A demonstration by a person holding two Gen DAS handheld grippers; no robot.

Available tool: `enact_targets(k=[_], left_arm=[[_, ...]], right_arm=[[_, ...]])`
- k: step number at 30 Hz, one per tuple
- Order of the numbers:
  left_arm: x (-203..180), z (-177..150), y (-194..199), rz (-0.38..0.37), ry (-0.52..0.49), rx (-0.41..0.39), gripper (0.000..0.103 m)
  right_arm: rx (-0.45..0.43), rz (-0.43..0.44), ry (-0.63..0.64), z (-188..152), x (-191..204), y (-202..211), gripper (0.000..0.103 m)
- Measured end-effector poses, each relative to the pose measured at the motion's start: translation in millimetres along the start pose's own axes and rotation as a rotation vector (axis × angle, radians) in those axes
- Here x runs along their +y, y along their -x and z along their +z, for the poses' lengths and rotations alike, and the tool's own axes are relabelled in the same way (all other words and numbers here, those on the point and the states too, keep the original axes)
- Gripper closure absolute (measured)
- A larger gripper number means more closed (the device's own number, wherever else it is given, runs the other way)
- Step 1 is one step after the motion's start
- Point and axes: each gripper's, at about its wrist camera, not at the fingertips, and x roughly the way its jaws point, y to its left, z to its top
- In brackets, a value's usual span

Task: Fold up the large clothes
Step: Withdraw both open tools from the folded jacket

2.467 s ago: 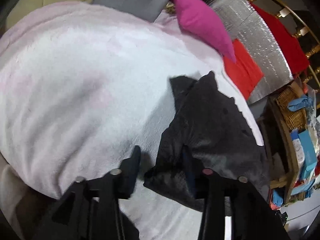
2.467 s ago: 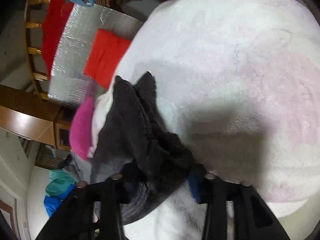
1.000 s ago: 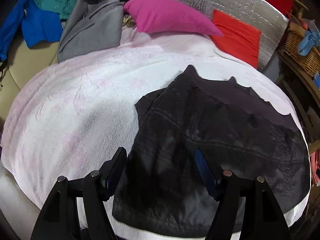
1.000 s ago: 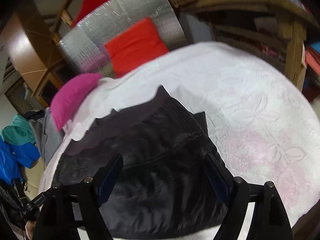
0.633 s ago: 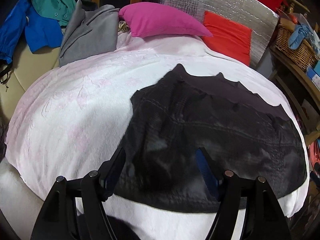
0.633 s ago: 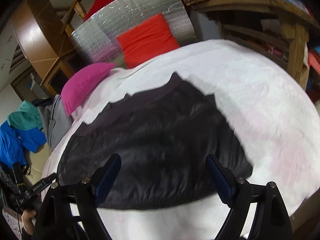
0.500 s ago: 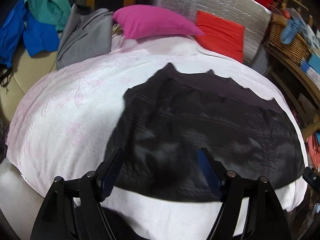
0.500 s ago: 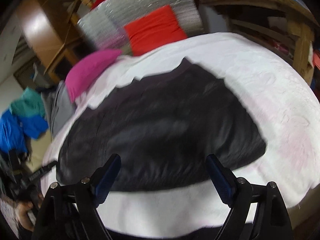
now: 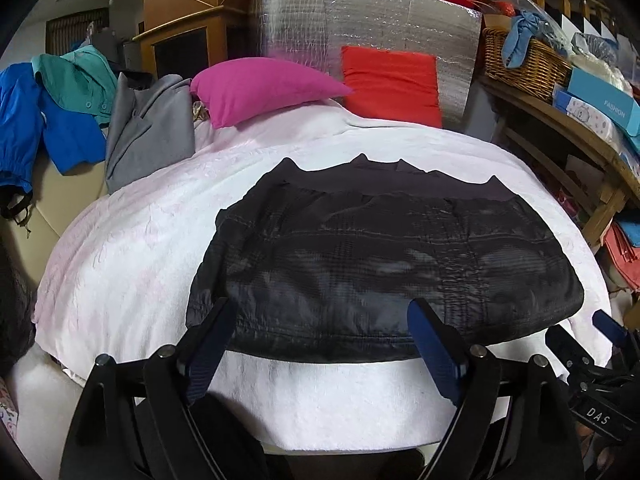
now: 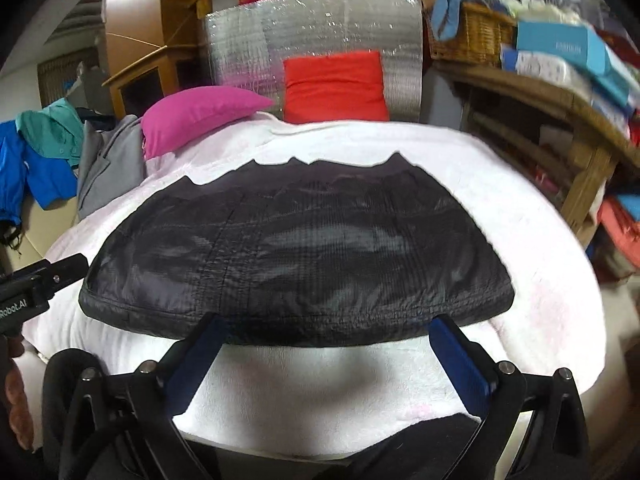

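Note:
A black quilted garment point(image 9: 380, 248) lies spread flat on the white and pink blanket point(image 9: 132, 248), with a lighter dark band along its far edge. The right wrist view shows the same garment point(image 10: 300, 248) from the other near corner. My left gripper point(image 9: 320, 306) hovers over the near hem, its jaws opening, with nothing pressed between the pads. My right gripper point(image 10: 326, 322) hangs just short of the near hem, its jaws also opening wide and holding nothing. One finger point(image 9: 606, 324) of the right gripper shows at the right edge of the left wrist view.
A magenta pillow point(image 9: 260, 88) and a red cushion point(image 9: 392, 80) lean against a silver foil panel point(image 9: 360, 20) at the bed's far end. Grey point(image 9: 148, 124), blue and teal clothes point(image 9: 40, 120) pile up at the left. A wooden shelf point(image 9: 560, 128) with a basket point(image 9: 524, 60) stands at the right.
The garment was bunched in both grippers and now lies flat and spread. Both grippers have let go, opened wider and drawn back toward the near edge of the bed.

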Motion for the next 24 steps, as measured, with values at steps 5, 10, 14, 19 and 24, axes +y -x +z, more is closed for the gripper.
enact_targets(k=[5,10,14,19,24], left_arm=[[-4,-2,1,0.023,-0.004,0.006,0.015],[-8,-2,6,0.024,-0.017,-0.006,0.013],[-12,-2,13,0.016,-0.024,-0.024,0.010],[-16,-1,16,0.017,-0.044,-0.029,0.008],[-17,0,17,-0.009,-0.033,-0.025,0.007]], right_arm=[[-0.031,-0.025,0.023,4,5,11,0.000],[-0.057,-0.046,0.032,9,6,17,0.000],[-0.097,-0.066,0.028,13,4,28,0.000],[-0.098,-0.075,0.042,15,5,30,0.000],[-0.103,-0.078,0.046,15,7,32,0.000]])
